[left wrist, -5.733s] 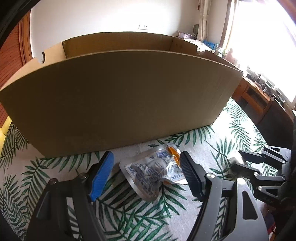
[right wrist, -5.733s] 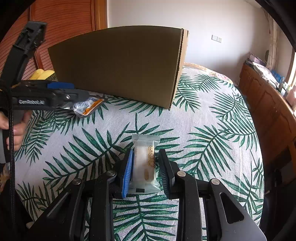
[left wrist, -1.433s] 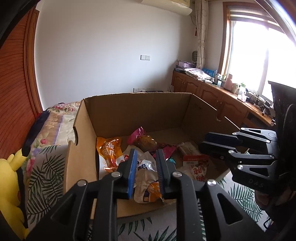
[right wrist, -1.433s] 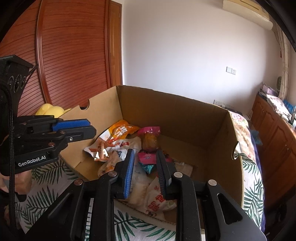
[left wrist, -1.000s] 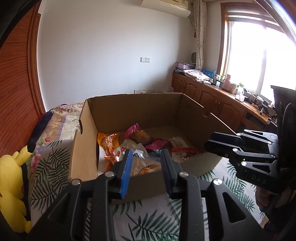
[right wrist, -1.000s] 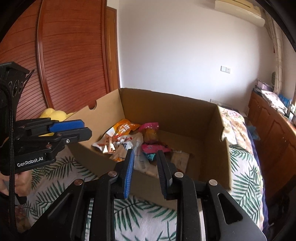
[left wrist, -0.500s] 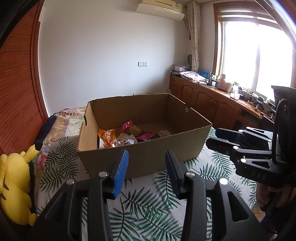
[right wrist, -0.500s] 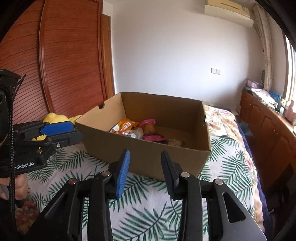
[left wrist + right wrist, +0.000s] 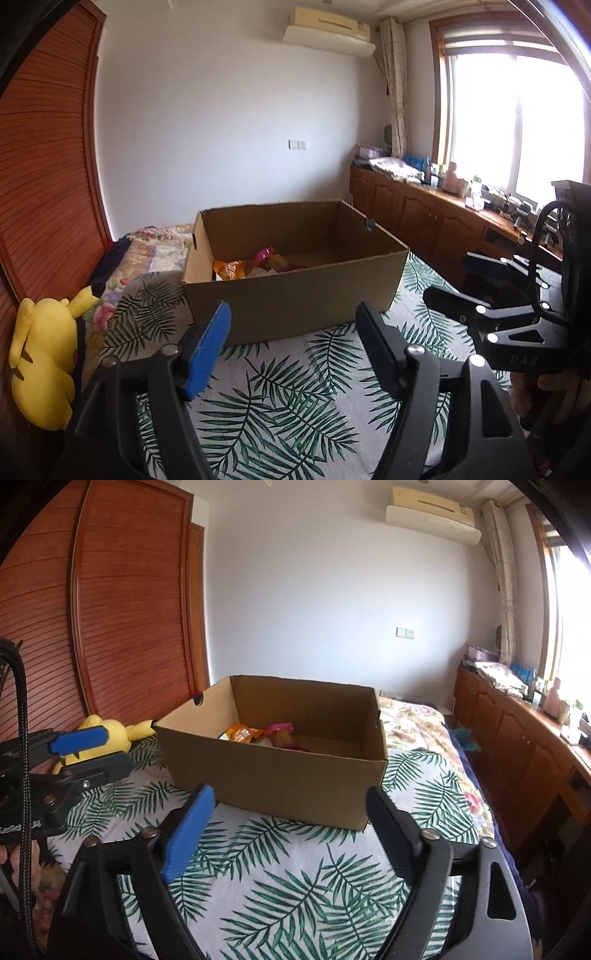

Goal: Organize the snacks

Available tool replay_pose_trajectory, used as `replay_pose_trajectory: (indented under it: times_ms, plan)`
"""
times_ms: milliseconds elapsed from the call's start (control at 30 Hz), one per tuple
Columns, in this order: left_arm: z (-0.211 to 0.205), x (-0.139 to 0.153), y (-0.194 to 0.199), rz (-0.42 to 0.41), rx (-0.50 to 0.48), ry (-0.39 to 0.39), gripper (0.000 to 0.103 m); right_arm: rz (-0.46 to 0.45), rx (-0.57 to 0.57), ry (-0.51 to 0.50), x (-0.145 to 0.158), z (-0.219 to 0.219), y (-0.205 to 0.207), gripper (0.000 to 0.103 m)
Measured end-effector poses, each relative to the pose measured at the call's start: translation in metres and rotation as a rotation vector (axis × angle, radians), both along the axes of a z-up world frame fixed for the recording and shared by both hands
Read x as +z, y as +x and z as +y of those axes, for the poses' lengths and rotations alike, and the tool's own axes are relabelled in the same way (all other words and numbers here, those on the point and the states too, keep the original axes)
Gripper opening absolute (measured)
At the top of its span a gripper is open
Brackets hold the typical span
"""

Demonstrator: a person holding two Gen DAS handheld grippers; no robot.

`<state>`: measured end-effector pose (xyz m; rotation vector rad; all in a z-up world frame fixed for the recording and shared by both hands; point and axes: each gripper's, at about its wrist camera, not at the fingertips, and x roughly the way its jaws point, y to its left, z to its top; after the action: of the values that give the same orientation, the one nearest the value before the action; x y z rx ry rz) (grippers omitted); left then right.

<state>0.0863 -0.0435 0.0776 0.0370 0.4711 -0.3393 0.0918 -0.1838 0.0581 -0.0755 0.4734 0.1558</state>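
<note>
An open cardboard box (image 9: 295, 302) (image 9: 280, 775) stands on the leaf-print bedspread (image 9: 295, 398) (image 9: 295, 886). Inside it lie several snack packets, an orange one (image 9: 229, 268) (image 9: 242, 734) and a pink one (image 9: 264, 254) (image 9: 280, 728) showing above the near wall. My left gripper (image 9: 293, 325) is back from the box on the near side, jaws opening, nothing between them. My right gripper (image 9: 288, 808) is likewise back from the box, jaws opening wide and empty. Each gripper shows in the other's view, the right gripper (image 9: 480, 291) at the right edge, the left gripper (image 9: 79, 753) at the left edge.
A yellow plush toy (image 9: 40, 362) (image 9: 107, 734) lies at the bed's left edge by the wooden slatted doors (image 9: 110, 609). Wooden cabinets (image 9: 424, 218) with clutter run under the window on the right. A floral quilt (image 9: 413, 720) lies behind the box.
Both grippers have drawn back from over the box and their jaws have spread wide. The box now sits farther away, and the snacks they held earlier lie in it.
</note>
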Motion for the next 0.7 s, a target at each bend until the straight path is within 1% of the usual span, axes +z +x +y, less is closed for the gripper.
replay_pose_trajectory:
  times_ms: [67,167,233,267,300,367,567,700]
  plan:
    - [0.001,0.003,-0.007,-0.010,0.006,0.002,0.075,0.001,-0.005,0.008,-0.001,-0.002,-0.005,0.092]
    - [0.000,0.007,-0.017,-0.022,0.005,0.014,0.077,-0.004,-0.022,0.000,0.000,-0.001,-0.010,0.094]
    - [-0.002,0.008,-0.022,-0.031,0.014,0.035,0.077,-0.015,-0.033,0.001,0.001,-0.002,-0.015,0.097]
    - [-0.003,0.008,-0.025,-0.039,0.022,0.044,0.079,-0.022,-0.042,0.005,0.002,-0.003,-0.018,0.101]
    - [-0.003,0.008,-0.027,-0.046,0.028,0.051,0.087,-0.027,-0.048,0.009,0.003,-0.004,-0.021,0.102]
    - [-0.004,0.008,-0.032,-0.059,0.033,0.048,0.097,-0.038,-0.058,0.017,0.003,-0.006,-0.026,0.102]
    - [-0.004,0.001,-0.038,-0.044,0.044,0.041,0.100,-0.039,-0.082,0.022,0.001,-0.006,-0.037,0.103]
    - [-0.003,-0.002,-0.043,-0.043,0.076,0.039,0.100,-0.053,-0.094,0.021,0.001,-0.005,-0.047,0.103]
